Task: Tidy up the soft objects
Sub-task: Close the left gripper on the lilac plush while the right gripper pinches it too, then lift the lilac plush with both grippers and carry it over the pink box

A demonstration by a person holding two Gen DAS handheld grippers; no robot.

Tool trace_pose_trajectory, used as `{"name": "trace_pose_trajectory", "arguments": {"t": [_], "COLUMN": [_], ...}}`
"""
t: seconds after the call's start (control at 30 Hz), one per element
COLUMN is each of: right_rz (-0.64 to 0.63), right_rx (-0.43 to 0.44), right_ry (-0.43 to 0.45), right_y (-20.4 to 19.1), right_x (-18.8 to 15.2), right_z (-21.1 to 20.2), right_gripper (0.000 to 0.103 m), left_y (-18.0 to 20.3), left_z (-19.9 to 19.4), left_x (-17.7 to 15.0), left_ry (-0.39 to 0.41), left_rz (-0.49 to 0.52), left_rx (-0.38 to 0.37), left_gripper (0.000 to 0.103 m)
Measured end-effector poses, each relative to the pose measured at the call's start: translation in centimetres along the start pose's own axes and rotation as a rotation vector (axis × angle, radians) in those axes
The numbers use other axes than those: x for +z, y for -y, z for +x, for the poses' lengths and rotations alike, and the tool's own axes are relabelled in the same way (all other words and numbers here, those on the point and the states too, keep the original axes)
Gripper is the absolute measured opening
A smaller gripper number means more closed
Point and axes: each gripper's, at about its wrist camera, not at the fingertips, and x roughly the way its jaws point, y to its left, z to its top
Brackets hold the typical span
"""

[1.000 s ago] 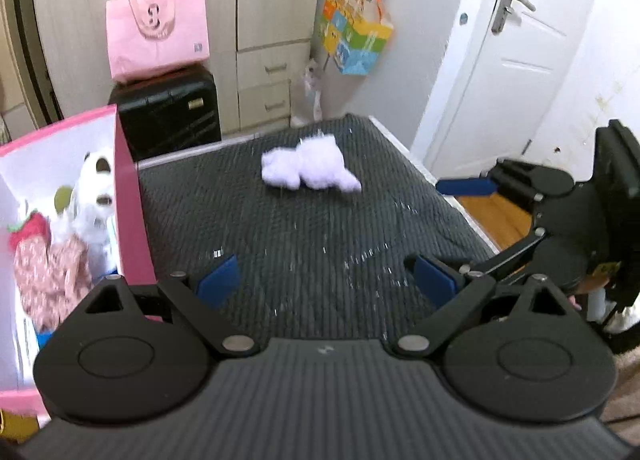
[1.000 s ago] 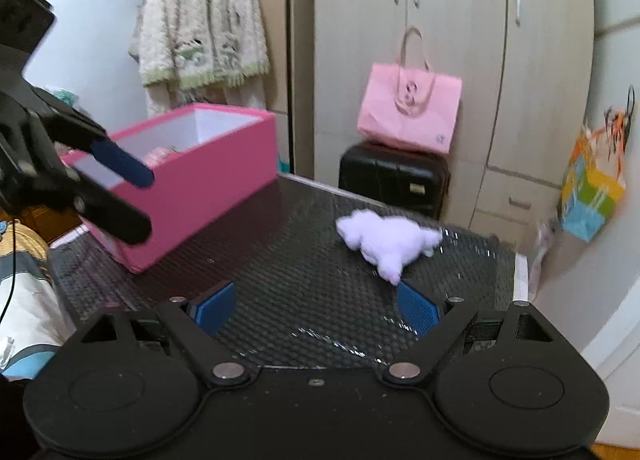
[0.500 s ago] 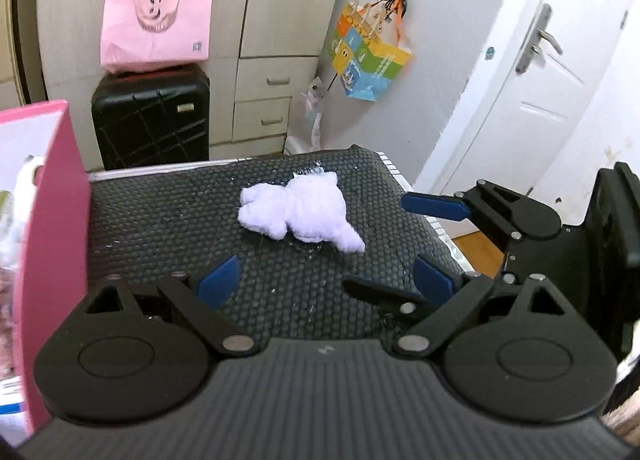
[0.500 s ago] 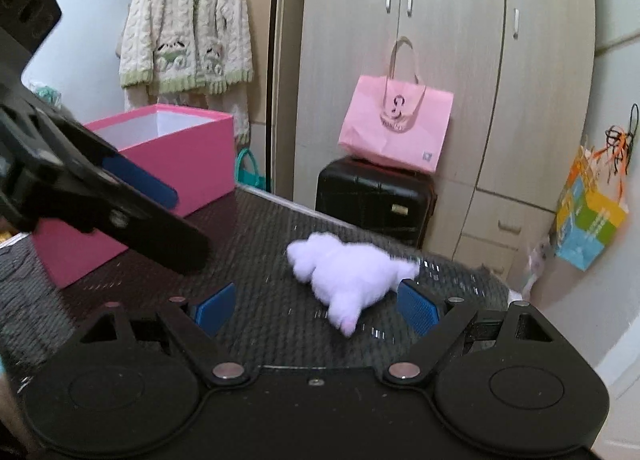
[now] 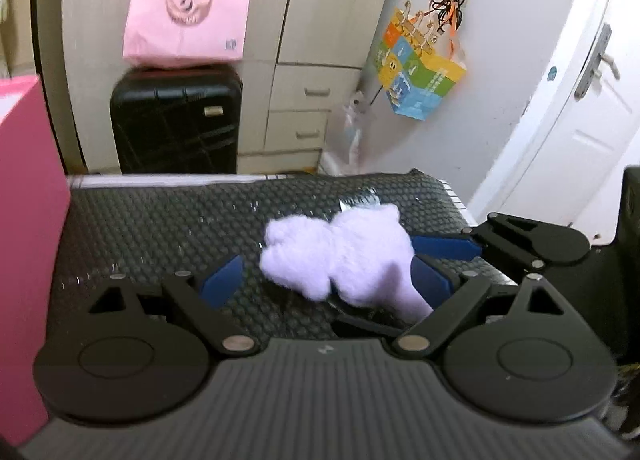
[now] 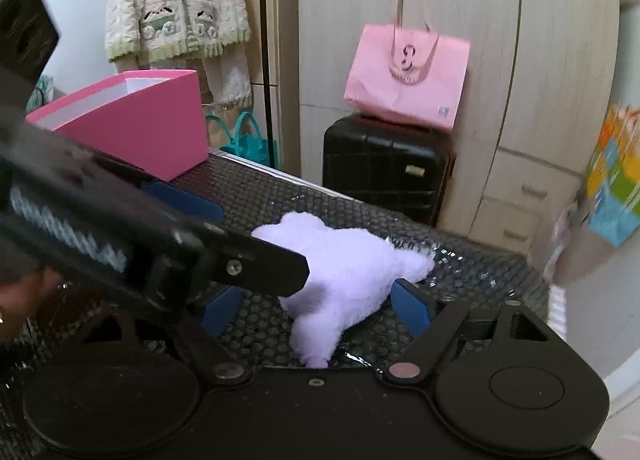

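A lilac plush toy (image 5: 340,256) lies on the dark honeycomb mat (image 5: 160,228) near its far right corner. My left gripper (image 5: 326,280) is open and straddles the toy, whose right side brushes the right blue pad (image 5: 430,282). My right gripper (image 6: 316,308) also has the plush toy (image 6: 344,268) between its fingers; its jaws are closing and the pads do not press on it. The left gripper's black finger (image 6: 260,266) crosses in front of the toy in the right wrist view. A pink box (image 6: 132,132) stands at the mat's left.
Behind the table a black suitcase (image 5: 176,120) carries a pink tote bag (image 5: 186,20) in front of a wardrobe (image 6: 460,0). A colourful paper bag (image 5: 420,72) hangs on the wall beside a white door (image 5: 592,100). A knitted cardigan (image 6: 176,0) hangs at the back left.
Both grippers have come forward and down onto the plush toy, which now lies between both pairs of fingers. The pink box has slid to the left edge of the left wrist view.
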Motion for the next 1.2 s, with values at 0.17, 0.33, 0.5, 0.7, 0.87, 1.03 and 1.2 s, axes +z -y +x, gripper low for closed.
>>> {"name": "trace_pose_trajectory", "arguments": {"t": [0.17, 0.33, 0.5, 0.7, 0.87, 1.03, 1.2], "right_rz": [0.011, 0.031, 0.013, -0.001, -0.001, 0.005, 0.036], "right_rx": [-0.013, -0.003, -0.005, -0.024, -0.030, -0.021, -0.012], "right_ry": [-0.001, 0.005, 0.009, 0.015, 0.013, 0.003, -0.017], "right_y": [0.7, 1.1, 1.1, 0.8, 0.4, -0.1, -1.3], "right_x": [-0.8, -1.3, -1.4, -1.4, -1.2, -1.3, -1.9], "right_z": [1.0, 1.0, 1.3, 1.1, 0.7, -0.3, -1.7], "right_gripper": [0.080, 0.074, 0.065, 0.061, 0.060, 0.060, 0.060], "left_y": [-0.7, -1.8, -1.7, -1.4, -1.2, -1.2, -0.8], "left_z": [1.8, 2.9, 3.5, 3.4, 2.7, 1.5, -0.3], "left_x": [0.2, 0.1, -0.3, -0.4, -0.4, -0.6, -1.3], "left_ry": [-0.036, -0.039, -0.037, -0.036, -0.041, -0.067, -0.099], "left_rz": [-0.054, -0.114, -0.121, -0.110, -0.107, -0.119, -0.110], "left_rx": [-0.036, -0.038, -0.069, -0.086, -0.086, -0.096, -0.101], "left_gripper": [0.091, 0.091, 0.080, 0.072, 0.072, 0.072, 0.071]}}
